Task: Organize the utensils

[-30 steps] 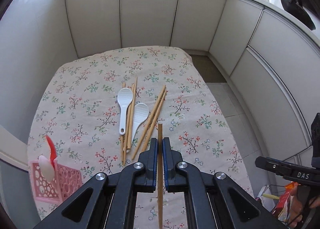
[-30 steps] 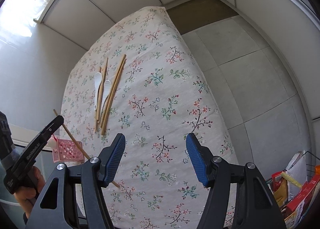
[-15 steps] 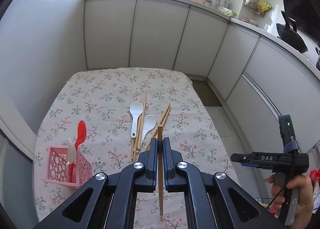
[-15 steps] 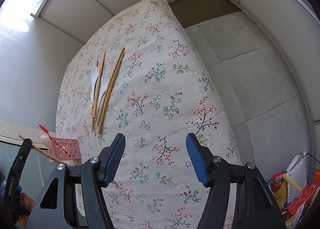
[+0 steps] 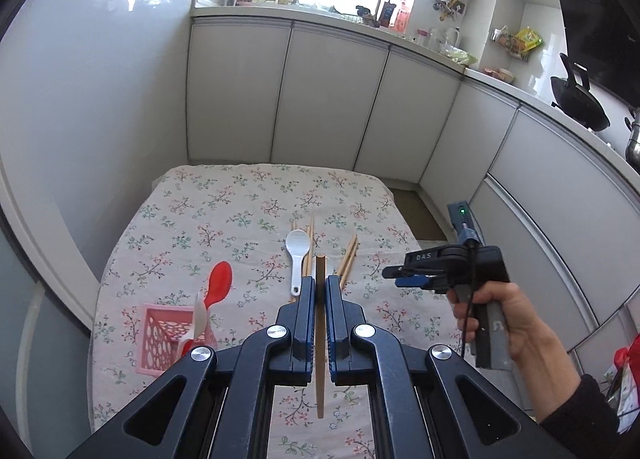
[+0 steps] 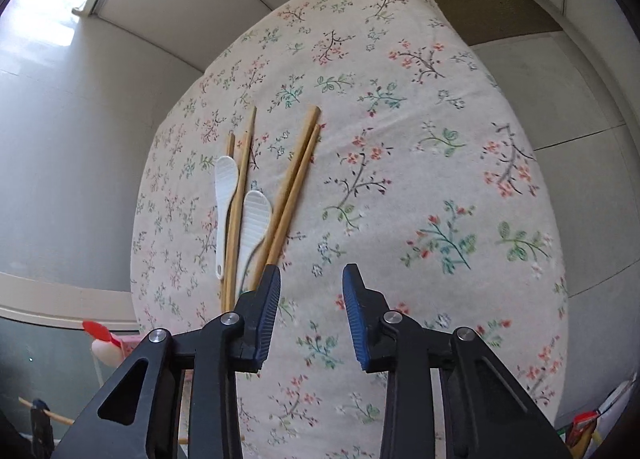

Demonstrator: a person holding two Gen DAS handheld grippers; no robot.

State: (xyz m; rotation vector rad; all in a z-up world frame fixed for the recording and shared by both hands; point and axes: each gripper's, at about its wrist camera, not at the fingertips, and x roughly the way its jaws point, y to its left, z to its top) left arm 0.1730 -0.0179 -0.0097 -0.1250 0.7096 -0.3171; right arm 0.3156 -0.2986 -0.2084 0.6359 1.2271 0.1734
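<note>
My left gripper (image 5: 320,286) is shut on a wooden chopstick (image 5: 320,343), held upright above the near part of the table. A pink basket (image 5: 160,333) at the near left holds a red spoon (image 5: 218,285) and a white one. Several chopsticks (image 6: 294,179) and two white spoons (image 6: 225,187) lie together mid-table. My right gripper (image 6: 311,291) is open and empty, low over the cloth just right of that pile; it also shows in the left wrist view (image 5: 412,277).
The table wears a floral cloth (image 6: 420,187). White cabinets (image 5: 328,99) run along the back and right. Tiled floor (image 6: 560,99) lies right of the table. Bags (image 5: 624,371) sit on the floor at the near right.
My left gripper has risen and drawn back with the chopstick, tilting up toward the cabinets. My right gripper has moved forward and down toward the pile of utensils.
</note>
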